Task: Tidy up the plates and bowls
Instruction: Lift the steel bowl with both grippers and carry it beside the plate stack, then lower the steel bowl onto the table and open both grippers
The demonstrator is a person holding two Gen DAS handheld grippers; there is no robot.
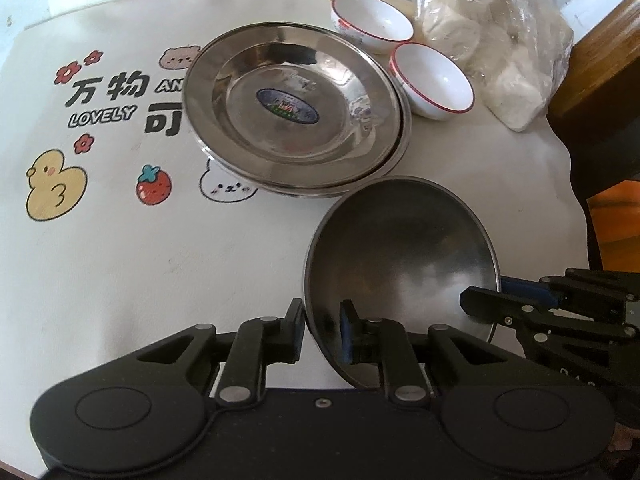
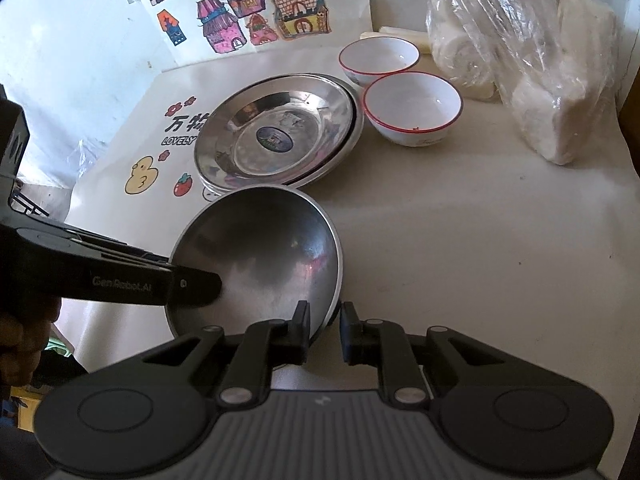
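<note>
A steel bowl [image 1: 400, 248] [image 2: 260, 252] hangs tilted just over the white tablecloth, held at two sides of its rim. My left gripper [image 1: 322, 324] has the near left rim between its pads, one finger outside and one inside. My right gripper [image 2: 325, 324] is shut on the right rim in the same way. Each gripper also shows in the other's view, the right gripper [image 1: 480, 304] and the left gripper [image 2: 200, 284]. Behind the bowl lies a stack of steel plates [image 1: 292, 108] [image 2: 276, 136]. Two white bowls with red rims [image 1: 432, 80] [image 2: 412, 108] stand at the plates' right.
A clear bag of white buns [image 1: 492, 40] [image 2: 540, 72] lies at the back right, against the wall. The tablecloth's right edge [image 1: 560, 160] drops off beside a wooden piece [image 1: 600, 60]. Cartoon prints cover the cloth [image 1: 100, 240] at the left. A hand [image 2: 24, 332] holds the left gripper.
</note>
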